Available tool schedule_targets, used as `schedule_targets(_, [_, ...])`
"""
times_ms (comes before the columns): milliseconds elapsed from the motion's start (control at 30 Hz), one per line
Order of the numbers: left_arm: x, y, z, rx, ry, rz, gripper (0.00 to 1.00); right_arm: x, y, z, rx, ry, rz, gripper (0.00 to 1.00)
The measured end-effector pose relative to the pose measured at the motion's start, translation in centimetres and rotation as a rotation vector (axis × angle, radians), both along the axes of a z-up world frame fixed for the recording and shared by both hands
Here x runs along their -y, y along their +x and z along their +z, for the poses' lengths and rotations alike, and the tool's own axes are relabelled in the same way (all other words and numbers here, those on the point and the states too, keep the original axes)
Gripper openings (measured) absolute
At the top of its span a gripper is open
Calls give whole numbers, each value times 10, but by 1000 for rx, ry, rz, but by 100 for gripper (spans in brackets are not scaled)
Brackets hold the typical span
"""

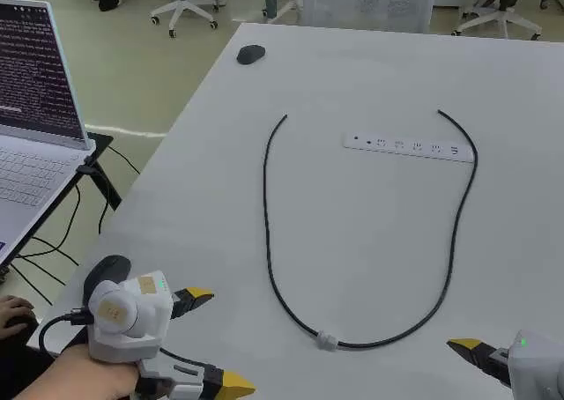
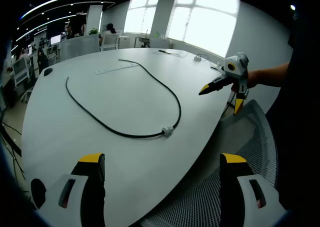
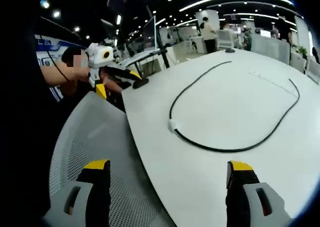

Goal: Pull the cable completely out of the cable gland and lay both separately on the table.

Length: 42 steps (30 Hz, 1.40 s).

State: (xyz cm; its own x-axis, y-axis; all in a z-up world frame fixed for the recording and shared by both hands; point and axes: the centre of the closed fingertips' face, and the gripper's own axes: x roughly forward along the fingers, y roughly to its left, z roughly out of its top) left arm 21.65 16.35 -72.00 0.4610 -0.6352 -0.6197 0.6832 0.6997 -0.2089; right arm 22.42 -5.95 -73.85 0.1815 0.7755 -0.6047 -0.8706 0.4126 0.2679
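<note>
Since the cable (image 1: 267,206) lies in a wide U on the white table (image 1: 370,74) with the cable gland (image 1: 327,340) threaded on it at the bottom of the loop, close to the near edge, no part of the separation is judged done. The step in hand is the approach. The left gripper (image 2: 162,158) and right gripper (image 3: 169,165) both stand with jaws spread wide and hold nothing. They hover off the near edge, one either side of the gland and clear of the cable. The next move calls for one gripper to close on the gland body and the other on the cable just beside it, then a pull along the cable's own line. As the gland sits about mid-length, repeated re-grips are likely. A power strip (image 1: 407,147) lies by the far right leg and could snag it.
</note>
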Motion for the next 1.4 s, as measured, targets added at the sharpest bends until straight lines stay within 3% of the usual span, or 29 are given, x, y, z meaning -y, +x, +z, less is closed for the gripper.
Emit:
schedule_targets(233, [3,-3,-1,-1,-2,1,95,9,1,-7,-10,-23,-9,96])
schedule_targets(400, [2,-4,1,9,1,3,95,10,0,-5,-2,-21,-1,96])
schedule_targets(833, [4,-7,-1,7,8,7,96,-11,1,0,10,-26,44,90])
schedule_targets(1400, [6,-10,1,10,-8,9,95,-35,21,2,29,-62,78,81])
